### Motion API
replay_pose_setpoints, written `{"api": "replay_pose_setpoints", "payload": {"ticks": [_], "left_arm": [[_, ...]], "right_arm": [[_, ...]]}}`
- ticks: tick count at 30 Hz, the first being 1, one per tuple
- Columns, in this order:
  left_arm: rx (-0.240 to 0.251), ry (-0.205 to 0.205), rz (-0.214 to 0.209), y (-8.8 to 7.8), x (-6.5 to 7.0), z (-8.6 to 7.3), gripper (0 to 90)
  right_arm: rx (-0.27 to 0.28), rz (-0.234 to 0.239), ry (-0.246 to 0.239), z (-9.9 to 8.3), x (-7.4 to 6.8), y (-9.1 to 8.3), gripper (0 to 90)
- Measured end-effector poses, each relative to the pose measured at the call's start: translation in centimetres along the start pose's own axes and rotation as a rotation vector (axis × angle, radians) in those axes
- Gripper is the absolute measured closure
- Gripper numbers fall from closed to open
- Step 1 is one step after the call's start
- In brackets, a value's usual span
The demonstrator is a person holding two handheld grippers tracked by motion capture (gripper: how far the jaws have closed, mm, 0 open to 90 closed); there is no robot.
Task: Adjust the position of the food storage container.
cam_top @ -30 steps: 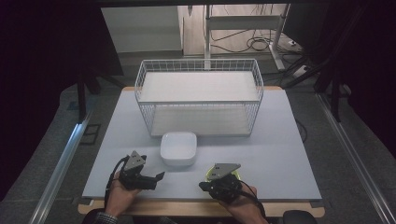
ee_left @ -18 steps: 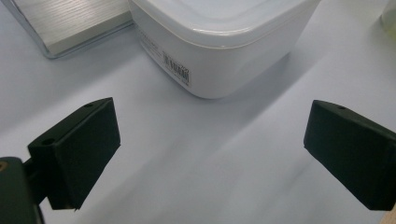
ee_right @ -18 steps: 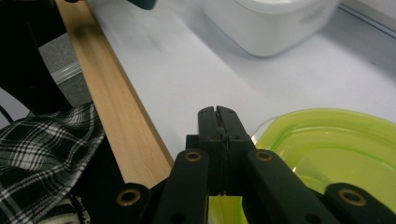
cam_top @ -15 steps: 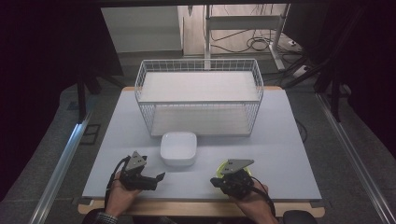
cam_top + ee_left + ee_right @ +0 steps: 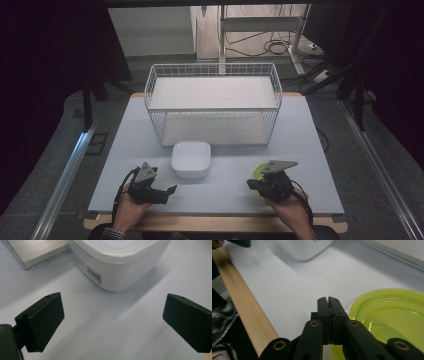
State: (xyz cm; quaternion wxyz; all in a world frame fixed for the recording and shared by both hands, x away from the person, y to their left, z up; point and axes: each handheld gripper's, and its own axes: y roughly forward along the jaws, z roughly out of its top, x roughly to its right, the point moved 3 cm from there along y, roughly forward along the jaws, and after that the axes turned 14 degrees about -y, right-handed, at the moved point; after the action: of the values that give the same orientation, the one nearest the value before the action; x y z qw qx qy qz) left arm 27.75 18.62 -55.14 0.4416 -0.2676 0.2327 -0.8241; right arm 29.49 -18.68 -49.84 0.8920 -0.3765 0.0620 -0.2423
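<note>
My left claw sits spread beside the white dish, nothing between its jaws, unmoved. My right claw, pressed together on the rim of the green lid, has slid rightward along the table with it, away from the dish and well short of the wire basket.

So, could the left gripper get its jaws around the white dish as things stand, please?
Probably yes: the left gripper is open, the white dish lies just ahead, and only bare table lies between.
</note>
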Motion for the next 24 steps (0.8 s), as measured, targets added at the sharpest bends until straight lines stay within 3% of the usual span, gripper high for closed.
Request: {"api": "replay_pose_setpoints", "payload": {"ticks": [24], "left_arm": [[-0.033, -0.016, -0.017, 0.2, 0.2, 0.0, 5.2]], "right_arm": [[0.021, -0.134, 0.120, -2.3, 6.3, -1.9, 89.2]]}}
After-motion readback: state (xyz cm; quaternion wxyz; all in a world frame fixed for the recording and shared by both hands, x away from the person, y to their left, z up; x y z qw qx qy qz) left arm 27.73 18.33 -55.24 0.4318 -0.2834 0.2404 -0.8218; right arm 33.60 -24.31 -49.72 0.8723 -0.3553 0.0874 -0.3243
